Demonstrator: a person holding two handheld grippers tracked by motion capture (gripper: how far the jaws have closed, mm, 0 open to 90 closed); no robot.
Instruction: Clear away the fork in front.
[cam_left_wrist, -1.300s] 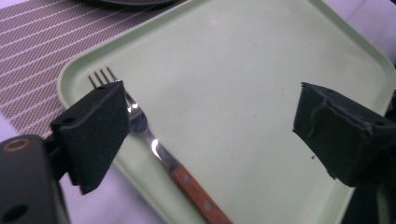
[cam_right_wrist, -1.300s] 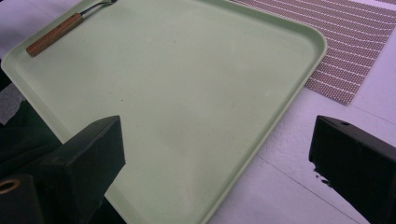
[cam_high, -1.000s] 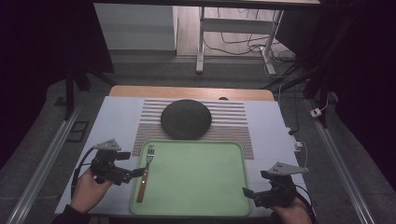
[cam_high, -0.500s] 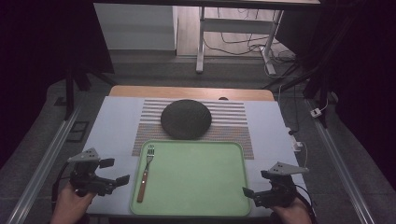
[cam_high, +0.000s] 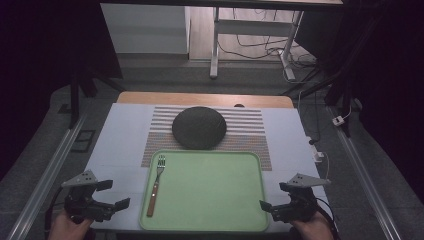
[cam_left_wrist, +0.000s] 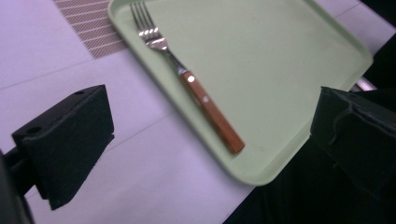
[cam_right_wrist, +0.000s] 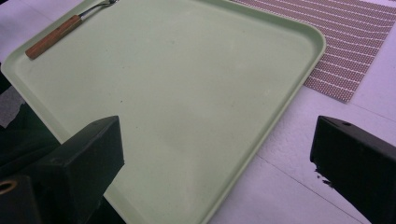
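A: Where is the fork (cam_high: 155, 185)?

B: It lies flat on the green tray (cam_high: 215, 220), along the tray's left side, tines pointing away from the person and the wooden handle toward the near edge. Nothing touches it.

A: And the left gripper (cam_high: 111, 196)?

B: It sits at the near left corner of the table (cam_high: 120, 130), on the white surface just left of the tray and apart from the fork. Its jaws have just been opening and now stand wide, with nothing between them. In the left gripper view the fork (cam_left_wrist: 187, 77) shows ahead, beyond the two black jaws, on the tray (cam_left_wrist: 299, 56).

A: The right gripper (cam_high: 272, 196)?

B: Near the tray's near right corner, jaws spread wide and empty. In the right gripper view the tray (cam_right_wrist: 196, 107) lies between and beyond the jaws, and the fork (cam_right_wrist: 58, 32) shows at the far corner.

A: Anything else on the table?

B: A dark round plate (cam_high: 199, 127) rests on a striped mat (cam_high: 245, 125) just behind the tray, well apart from both grippers.
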